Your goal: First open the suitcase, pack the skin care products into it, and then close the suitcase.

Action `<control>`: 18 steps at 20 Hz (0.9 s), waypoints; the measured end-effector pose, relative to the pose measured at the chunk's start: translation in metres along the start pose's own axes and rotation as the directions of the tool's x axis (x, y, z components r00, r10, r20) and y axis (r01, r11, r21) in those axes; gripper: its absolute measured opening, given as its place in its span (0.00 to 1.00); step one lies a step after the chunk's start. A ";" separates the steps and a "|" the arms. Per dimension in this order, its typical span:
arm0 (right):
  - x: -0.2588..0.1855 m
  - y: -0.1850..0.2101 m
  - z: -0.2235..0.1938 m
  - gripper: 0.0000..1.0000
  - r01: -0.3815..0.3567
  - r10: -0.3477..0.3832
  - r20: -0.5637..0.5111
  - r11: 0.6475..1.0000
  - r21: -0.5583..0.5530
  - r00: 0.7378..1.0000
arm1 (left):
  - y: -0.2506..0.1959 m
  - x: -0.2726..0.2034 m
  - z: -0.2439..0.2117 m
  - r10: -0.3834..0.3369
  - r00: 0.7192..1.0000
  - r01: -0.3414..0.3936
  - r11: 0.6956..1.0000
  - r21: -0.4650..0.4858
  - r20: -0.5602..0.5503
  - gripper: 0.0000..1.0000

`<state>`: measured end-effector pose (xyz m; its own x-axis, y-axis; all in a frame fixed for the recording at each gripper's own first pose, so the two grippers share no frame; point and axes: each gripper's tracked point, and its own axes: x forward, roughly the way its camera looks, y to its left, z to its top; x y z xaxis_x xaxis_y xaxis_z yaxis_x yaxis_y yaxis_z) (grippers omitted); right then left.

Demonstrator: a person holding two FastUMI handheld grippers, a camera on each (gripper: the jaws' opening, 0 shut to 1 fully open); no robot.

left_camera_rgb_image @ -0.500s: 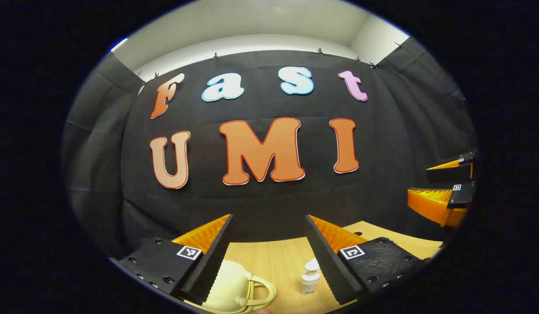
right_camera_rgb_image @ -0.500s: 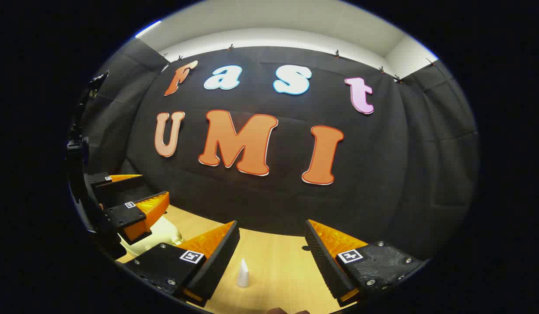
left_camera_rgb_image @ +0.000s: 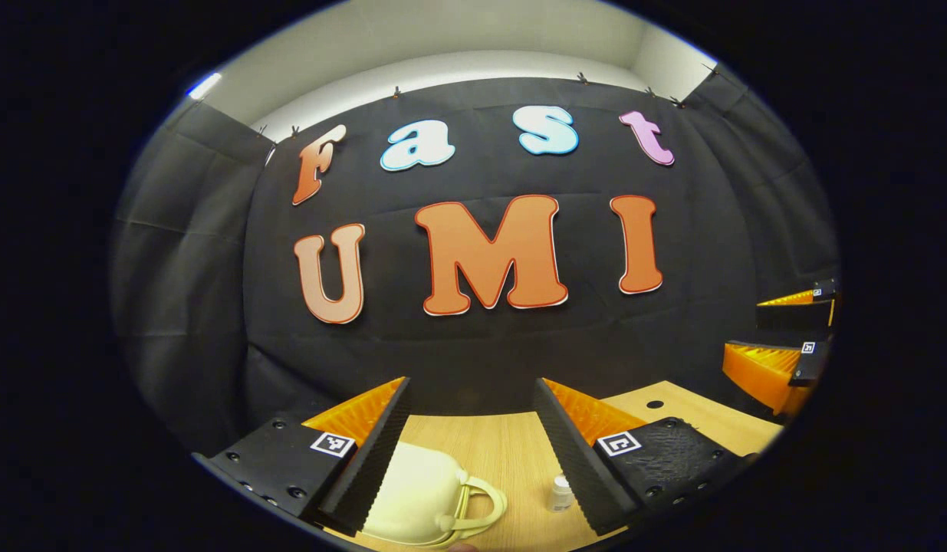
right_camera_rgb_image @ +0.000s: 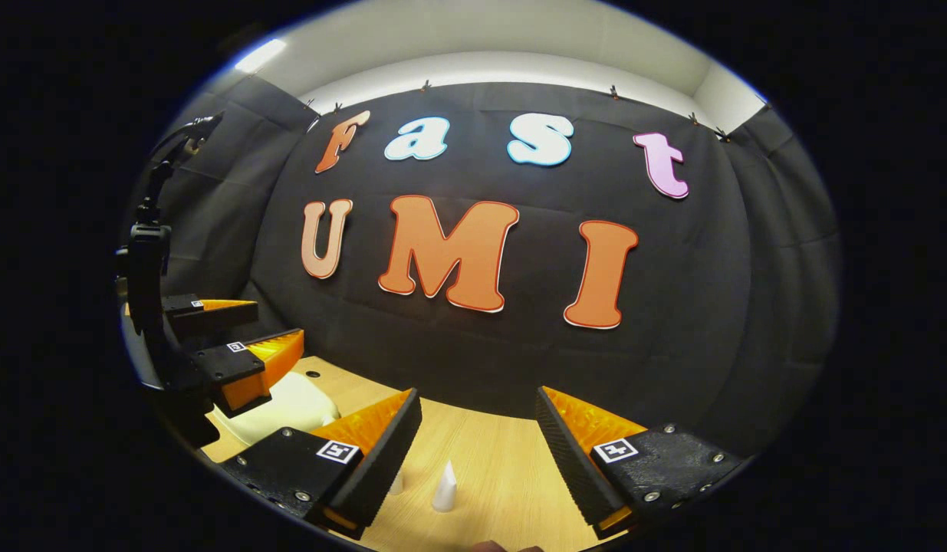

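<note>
Left gripper view has the closed cream suitcase (left_camera_rgb_image: 419,498) lying on the wooden desk (left_camera_rgb_image: 511,445), below the left gripper (left_camera_rgb_image: 470,429), whose jaws are spread and hold nothing; a small bottle (left_camera_rgb_image: 560,494) stands just right. Right gripper view shows a white cone-capped tube (right_camera_rgb_image: 445,487) upright on the desk between the right gripper (right_camera_rgb_image: 477,445) jaws, likewise spread and apart from it.

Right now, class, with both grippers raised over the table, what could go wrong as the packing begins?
1. The small bottle and the white cone-shaped piece stand upright and look light; a finger brushing past could tip them.
2. The cream suitcase looks closed; its thin handle could slip from the open left gripper.
3. The right gripper is close to the left; they could collide near the suitcase.
</note>
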<state>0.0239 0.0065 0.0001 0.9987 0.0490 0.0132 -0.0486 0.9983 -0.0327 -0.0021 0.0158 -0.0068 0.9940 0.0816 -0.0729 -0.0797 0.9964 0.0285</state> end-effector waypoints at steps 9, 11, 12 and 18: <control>0.014 0.017 0.012 0.95 0.055 -0.055 -0.004 0.998 0.038 0.998 | 0.017 0.022 0.009 -0.062 0.996 0.060 0.998 0.035 0.061 1.00; 0.017 0.018 0.016 0.95 0.064 -0.064 -0.003 0.997 0.035 0.998 | 0.020 0.026 -0.004 -0.080 0.996 0.078 0.995 0.062 0.042 0.99; 0.017 0.017 0.016 0.95 0.071 -0.071 -0.003 0.997 0.032 0.997 | 0.021 0.028 -0.013 -0.083 0.996 0.080 0.993 0.085 0.029 0.99; 0.021 -0.007 0.015 0.95 0.136 -0.136 -0.006 0.991 0.007 0.991 | 0.007 0.034 -0.094 -0.153 0.980 0.181 0.951 0.250 -0.127 0.99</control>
<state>0.0447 0.0007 0.0160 0.9961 -0.0869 0.0118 0.0872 0.9959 -0.0233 0.0241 0.0279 -0.1028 0.9768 -0.0697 -0.2024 0.1228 0.9569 0.2633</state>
